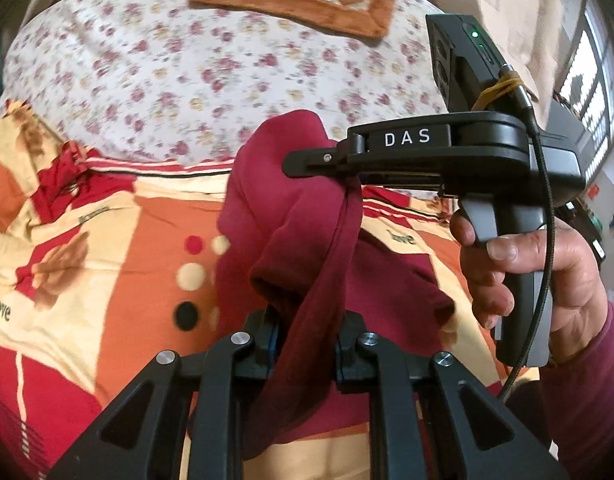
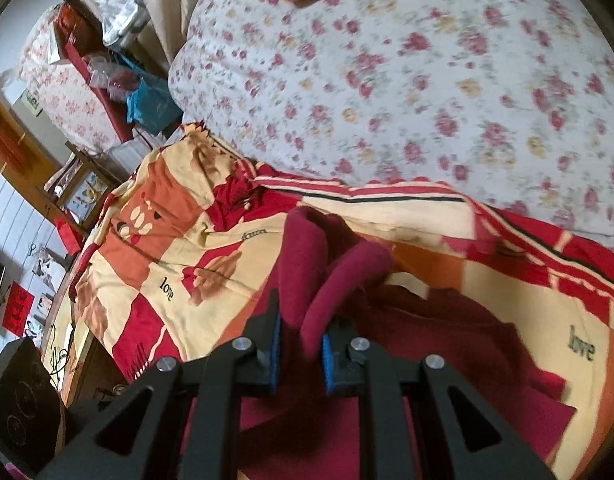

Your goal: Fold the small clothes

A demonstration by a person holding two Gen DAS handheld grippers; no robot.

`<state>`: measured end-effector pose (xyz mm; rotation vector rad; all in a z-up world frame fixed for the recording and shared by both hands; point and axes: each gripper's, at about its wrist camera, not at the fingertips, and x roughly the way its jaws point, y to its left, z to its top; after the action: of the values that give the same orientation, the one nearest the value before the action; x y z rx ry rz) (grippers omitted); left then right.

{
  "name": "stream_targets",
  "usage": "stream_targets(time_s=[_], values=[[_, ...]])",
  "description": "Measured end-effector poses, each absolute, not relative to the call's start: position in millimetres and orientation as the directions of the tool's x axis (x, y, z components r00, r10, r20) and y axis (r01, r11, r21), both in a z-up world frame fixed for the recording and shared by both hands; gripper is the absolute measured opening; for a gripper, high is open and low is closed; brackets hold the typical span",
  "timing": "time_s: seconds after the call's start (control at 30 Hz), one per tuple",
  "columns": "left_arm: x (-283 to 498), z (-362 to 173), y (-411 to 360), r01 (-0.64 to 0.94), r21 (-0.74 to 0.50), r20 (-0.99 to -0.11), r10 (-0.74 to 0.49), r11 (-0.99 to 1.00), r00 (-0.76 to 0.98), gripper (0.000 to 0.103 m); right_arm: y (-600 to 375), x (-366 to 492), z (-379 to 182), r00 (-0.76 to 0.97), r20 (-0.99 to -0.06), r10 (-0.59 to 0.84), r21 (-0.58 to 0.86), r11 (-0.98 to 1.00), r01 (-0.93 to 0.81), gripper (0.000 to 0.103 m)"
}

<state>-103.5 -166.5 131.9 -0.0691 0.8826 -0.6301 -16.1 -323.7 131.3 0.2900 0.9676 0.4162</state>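
Both my claws, left [image 1: 307, 344] and right [image 2: 301, 344], pinch the soft dark-red fleece garment [image 1: 299, 216], bunched at 12 o'clock. No fold looks done yet.

We're in a home bedroom: a bed [image 2: 235, 264] spread with an orange, red and cream blanket [image 1: 87, 248] printed "love", a flowered quilt [image 2: 427, 92] piled behind it, a cluttered side table [image 2: 103, 72] by the wall, and a window [image 1: 595, 80] letting in daylight.
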Motion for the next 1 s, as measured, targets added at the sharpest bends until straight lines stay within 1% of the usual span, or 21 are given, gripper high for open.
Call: stream_targets(time_s=[0.2, 0.33, 0.57, 0.73, 0.8, 0.83, 0.87, 0.93, 0.97, 1.0], values=[[-114, 136, -208, 0.544, -0.296, -0.71, -0.562, 0.785, 0.425, 0.0, -370, -37, 133, 0.53, -0.724, 0.441, 0.42, 0.892, -0.169, 0.016], [-120, 131, -237, 0.575, -0.291, -0.725, -0.568, 0.765, 0.389, 0.0, -401, -49, 123, 0.537, -0.727, 0.427, 0.431, 0.893, -0.125, 0.016], [-130, 111, -279, 0.601, -0.293, -0.757, -0.565, 0.743, 0.328, 0.0, -449, -60, 85, 0.531, -0.747, 0.4, 0.462, 0.887, -0.017, 0.015], [-133, 86, -302, 0.602, -0.308, -0.784, -0.555, 0.736, 0.277, 0.0, -461, -61, 50, 0.497, -0.799, 0.338, 0.421, 0.905, 0.06, 0.016], [-135, 82, -303, 0.597, -0.332, -0.788, -0.563, 0.73, 0.251, 0.005, -464, -60, 37, 0.479, -0.822, 0.308, 0.398, 0.912, 0.096, 0.019], [-138, 83, -301, 0.601, -0.343, -0.784, -0.573, 0.722, 0.241, 0.007, -467, -62, 35, 0.48, -0.827, 0.292, 0.39, 0.913, 0.116, 0.032], [-141, 88, -297, 0.616, -0.36, -0.774, -0.593, 0.701, 0.223, 0.009, -471, -64, 36, 0.487, -0.83, 0.273, 0.381, 0.915, 0.136, 0.041], [-152, 101, -285, 0.661, -0.415, -0.738, -0.656, 0.625, 0.157, 0.01, -474, -72, 46, 0.503, -0.832, 0.236, 0.354, 0.923, 0.152, 0.041], [-156, 108, -278, 0.679, -0.422, -0.726, -0.673, 0.601, 0.143, 0.013, -474, -77, 54, 0.513, -0.831, 0.216, 0.335, 0.93, 0.151, 0.041], [-161, 118, -267, 0.704, -0.407, -0.712, -0.685, 0.582, 0.155, 0.013, -472, -84, 64, 0.531, -0.821, 0.21, 0.327, 0.935, 0.137, 0.041]])
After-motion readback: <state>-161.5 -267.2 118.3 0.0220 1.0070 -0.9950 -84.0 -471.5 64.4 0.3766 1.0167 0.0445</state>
